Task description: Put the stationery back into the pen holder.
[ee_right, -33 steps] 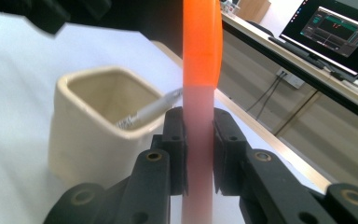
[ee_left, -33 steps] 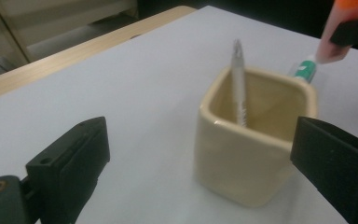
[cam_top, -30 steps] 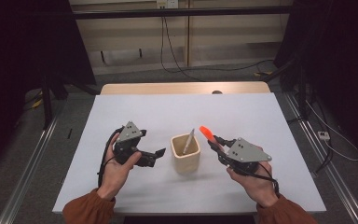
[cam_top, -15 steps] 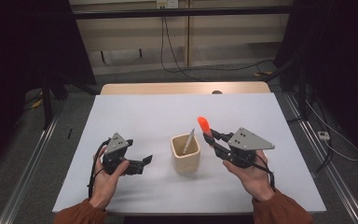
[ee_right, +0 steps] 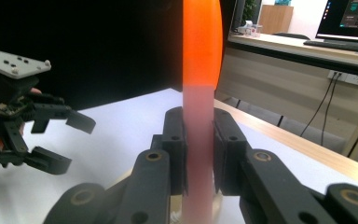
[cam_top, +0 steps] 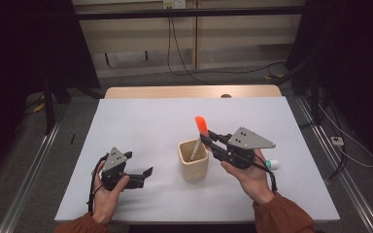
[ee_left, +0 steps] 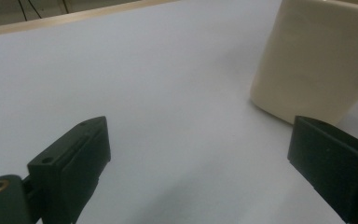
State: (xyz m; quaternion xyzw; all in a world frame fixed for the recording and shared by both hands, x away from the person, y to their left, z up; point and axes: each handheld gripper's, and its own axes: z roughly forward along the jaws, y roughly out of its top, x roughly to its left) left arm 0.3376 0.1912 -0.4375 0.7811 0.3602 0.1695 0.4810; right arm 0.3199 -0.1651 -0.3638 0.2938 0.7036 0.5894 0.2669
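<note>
Fingers of the right gripper (cam_top: 208,138) are closed tight on an orange-tipped pen (cam_top: 201,127), at the centre of the high view. In the right gripper view the two black pads press on both sides of the pale lower part of this pen (ee_right: 199,140), and its orange upper part rises to the top edge of the frame. The pen stands nearly upright, directly above the beige cup (cam_top: 193,158), which sits on the white worktop (cam_top: 141,121) just below the centre. Another thin pale stick (cam_top: 194,148) leans inside the cup. The right hand (cam_top: 246,171) holds the gripper from the lower right.

The left gripper (cam_top: 141,175) is in the lower left of the high view, low over the worktop, well apart from the cup and pointing towards it. Its fingers are wide open and hold nothing; in the left gripper view one finger (ee_left: 77,161) is at the lower left, the other at the lower right, with only bare worktop between them. The cup (ee_left: 317,60) is in the upper right of that frame. A small white and green object (cam_top: 272,164) lies on the worktop just right of the right hand.
</note>
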